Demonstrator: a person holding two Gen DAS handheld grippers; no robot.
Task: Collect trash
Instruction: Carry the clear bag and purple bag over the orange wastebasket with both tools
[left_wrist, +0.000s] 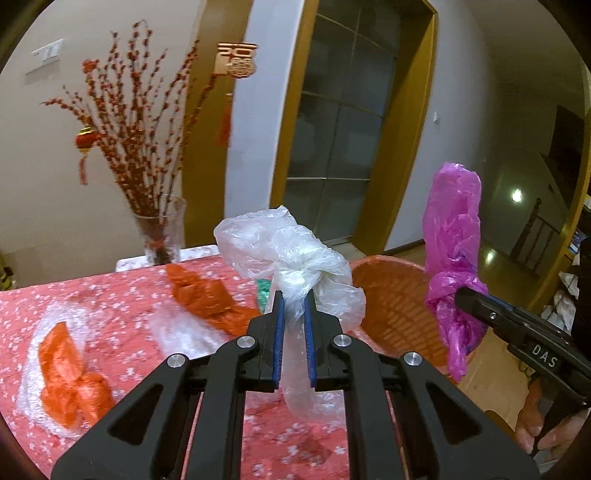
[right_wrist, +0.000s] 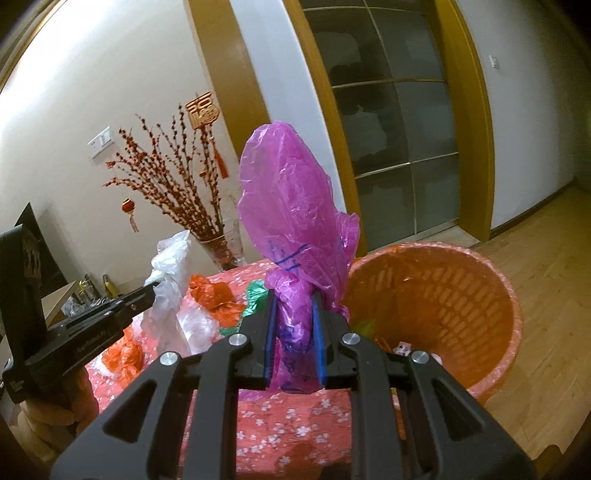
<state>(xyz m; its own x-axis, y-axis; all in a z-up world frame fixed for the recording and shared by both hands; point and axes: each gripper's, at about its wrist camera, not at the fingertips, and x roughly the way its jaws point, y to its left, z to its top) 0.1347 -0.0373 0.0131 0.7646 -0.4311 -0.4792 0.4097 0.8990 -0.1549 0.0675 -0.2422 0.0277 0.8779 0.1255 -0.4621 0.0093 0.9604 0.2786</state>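
Observation:
My left gripper (left_wrist: 294, 300) is shut on a crumpled clear plastic bag (left_wrist: 280, 247), held above the red flowered tablecloth (left_wrist: 122, 295). My right gripper (right_wrist: 294, 301) is shut on a crumpled magenta plastic bag (right_wrist: 288, 199) with blue writing; it also shows at the right of the left wrist view as the magenta bag (left_wrist: 452, 236). The orange slatted waste basket (right_wrist: 443, 295) stands just right of the table edge, right of both grippers. Orange plastic bags (left_wrist: 207, 295) and bubble wrap (left_wrist: 177, 332) lie on the table.
A glass vase (left_wrist: 160, 236) of red berry branches stands at the table's far edge. A green wrapper (right_wrist: 255, 299) lies near the basket. Behind are a wall, a glass-paned door (left_wrist: 340, 122) and wooden floor (right_wrist: 546, 302) to the right. A hand (left_wrist: 535, 424) holds the right gripper's handle.

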